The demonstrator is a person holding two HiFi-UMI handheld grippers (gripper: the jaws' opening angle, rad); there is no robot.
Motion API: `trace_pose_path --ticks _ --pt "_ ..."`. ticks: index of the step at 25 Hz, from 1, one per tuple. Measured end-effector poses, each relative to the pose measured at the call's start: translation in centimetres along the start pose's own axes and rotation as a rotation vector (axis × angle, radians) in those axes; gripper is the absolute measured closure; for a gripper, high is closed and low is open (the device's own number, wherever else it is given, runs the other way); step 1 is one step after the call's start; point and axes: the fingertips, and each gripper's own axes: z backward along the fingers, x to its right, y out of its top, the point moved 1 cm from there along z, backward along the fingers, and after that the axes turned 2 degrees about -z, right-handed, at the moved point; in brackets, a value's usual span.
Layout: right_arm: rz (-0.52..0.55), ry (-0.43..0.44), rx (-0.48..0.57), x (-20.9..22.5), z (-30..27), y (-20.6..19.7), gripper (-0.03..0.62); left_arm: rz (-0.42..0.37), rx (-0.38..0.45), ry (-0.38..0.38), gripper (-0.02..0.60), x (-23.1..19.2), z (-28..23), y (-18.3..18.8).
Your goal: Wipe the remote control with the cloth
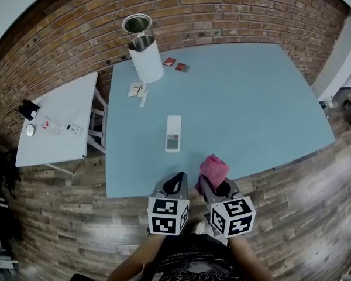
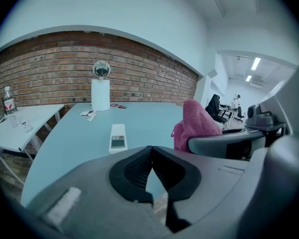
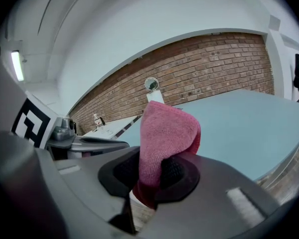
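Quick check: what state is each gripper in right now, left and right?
Left gripper: jaws closed, nothing between them.
Right gripper: jaws closed on the pink cloth.

No legible text, brand or number in any view.
- Cubes on left gripper (image 1: 176, 177) and right gripper (image 1: 213, 184): square black-and-white coded markers, no characters.
- Bottle (image 2: 8, 102): red label, print too small to read.
- Remote (image 1: 173, 133): small display and button marks, unreadable.
- Red packets (image 1: 175, 64): print unreadable.
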Motion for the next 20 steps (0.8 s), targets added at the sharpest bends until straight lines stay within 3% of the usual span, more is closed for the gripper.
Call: trace_pose_path --ticks 6,7,14,20 --pt "-0.005 0.011 -0.028 1.3 -1.8 0.3 0.525 -0.014 -0.011 0.113 0.572 -3.1 -2.2 -0.1" --pt "-0.004 0.009 -0.031 1.6 -2.3 0.5 0.525 -0.02 -0.02 0.127 0.537 -3.7 -2.7 -0.2" --pt "0.032 -0.006 -0.06 3.2 -4.7 1.9 0.525 -0.069 -0.069 0.164 0.467 -6.2 -7.1 -0.9" --pt "0.062 0.004 -0.099 3.0 -7.2 3.2 0.525 -0.085 -0.133 0.207 0.369 -8.2 -9.1 -1.8"
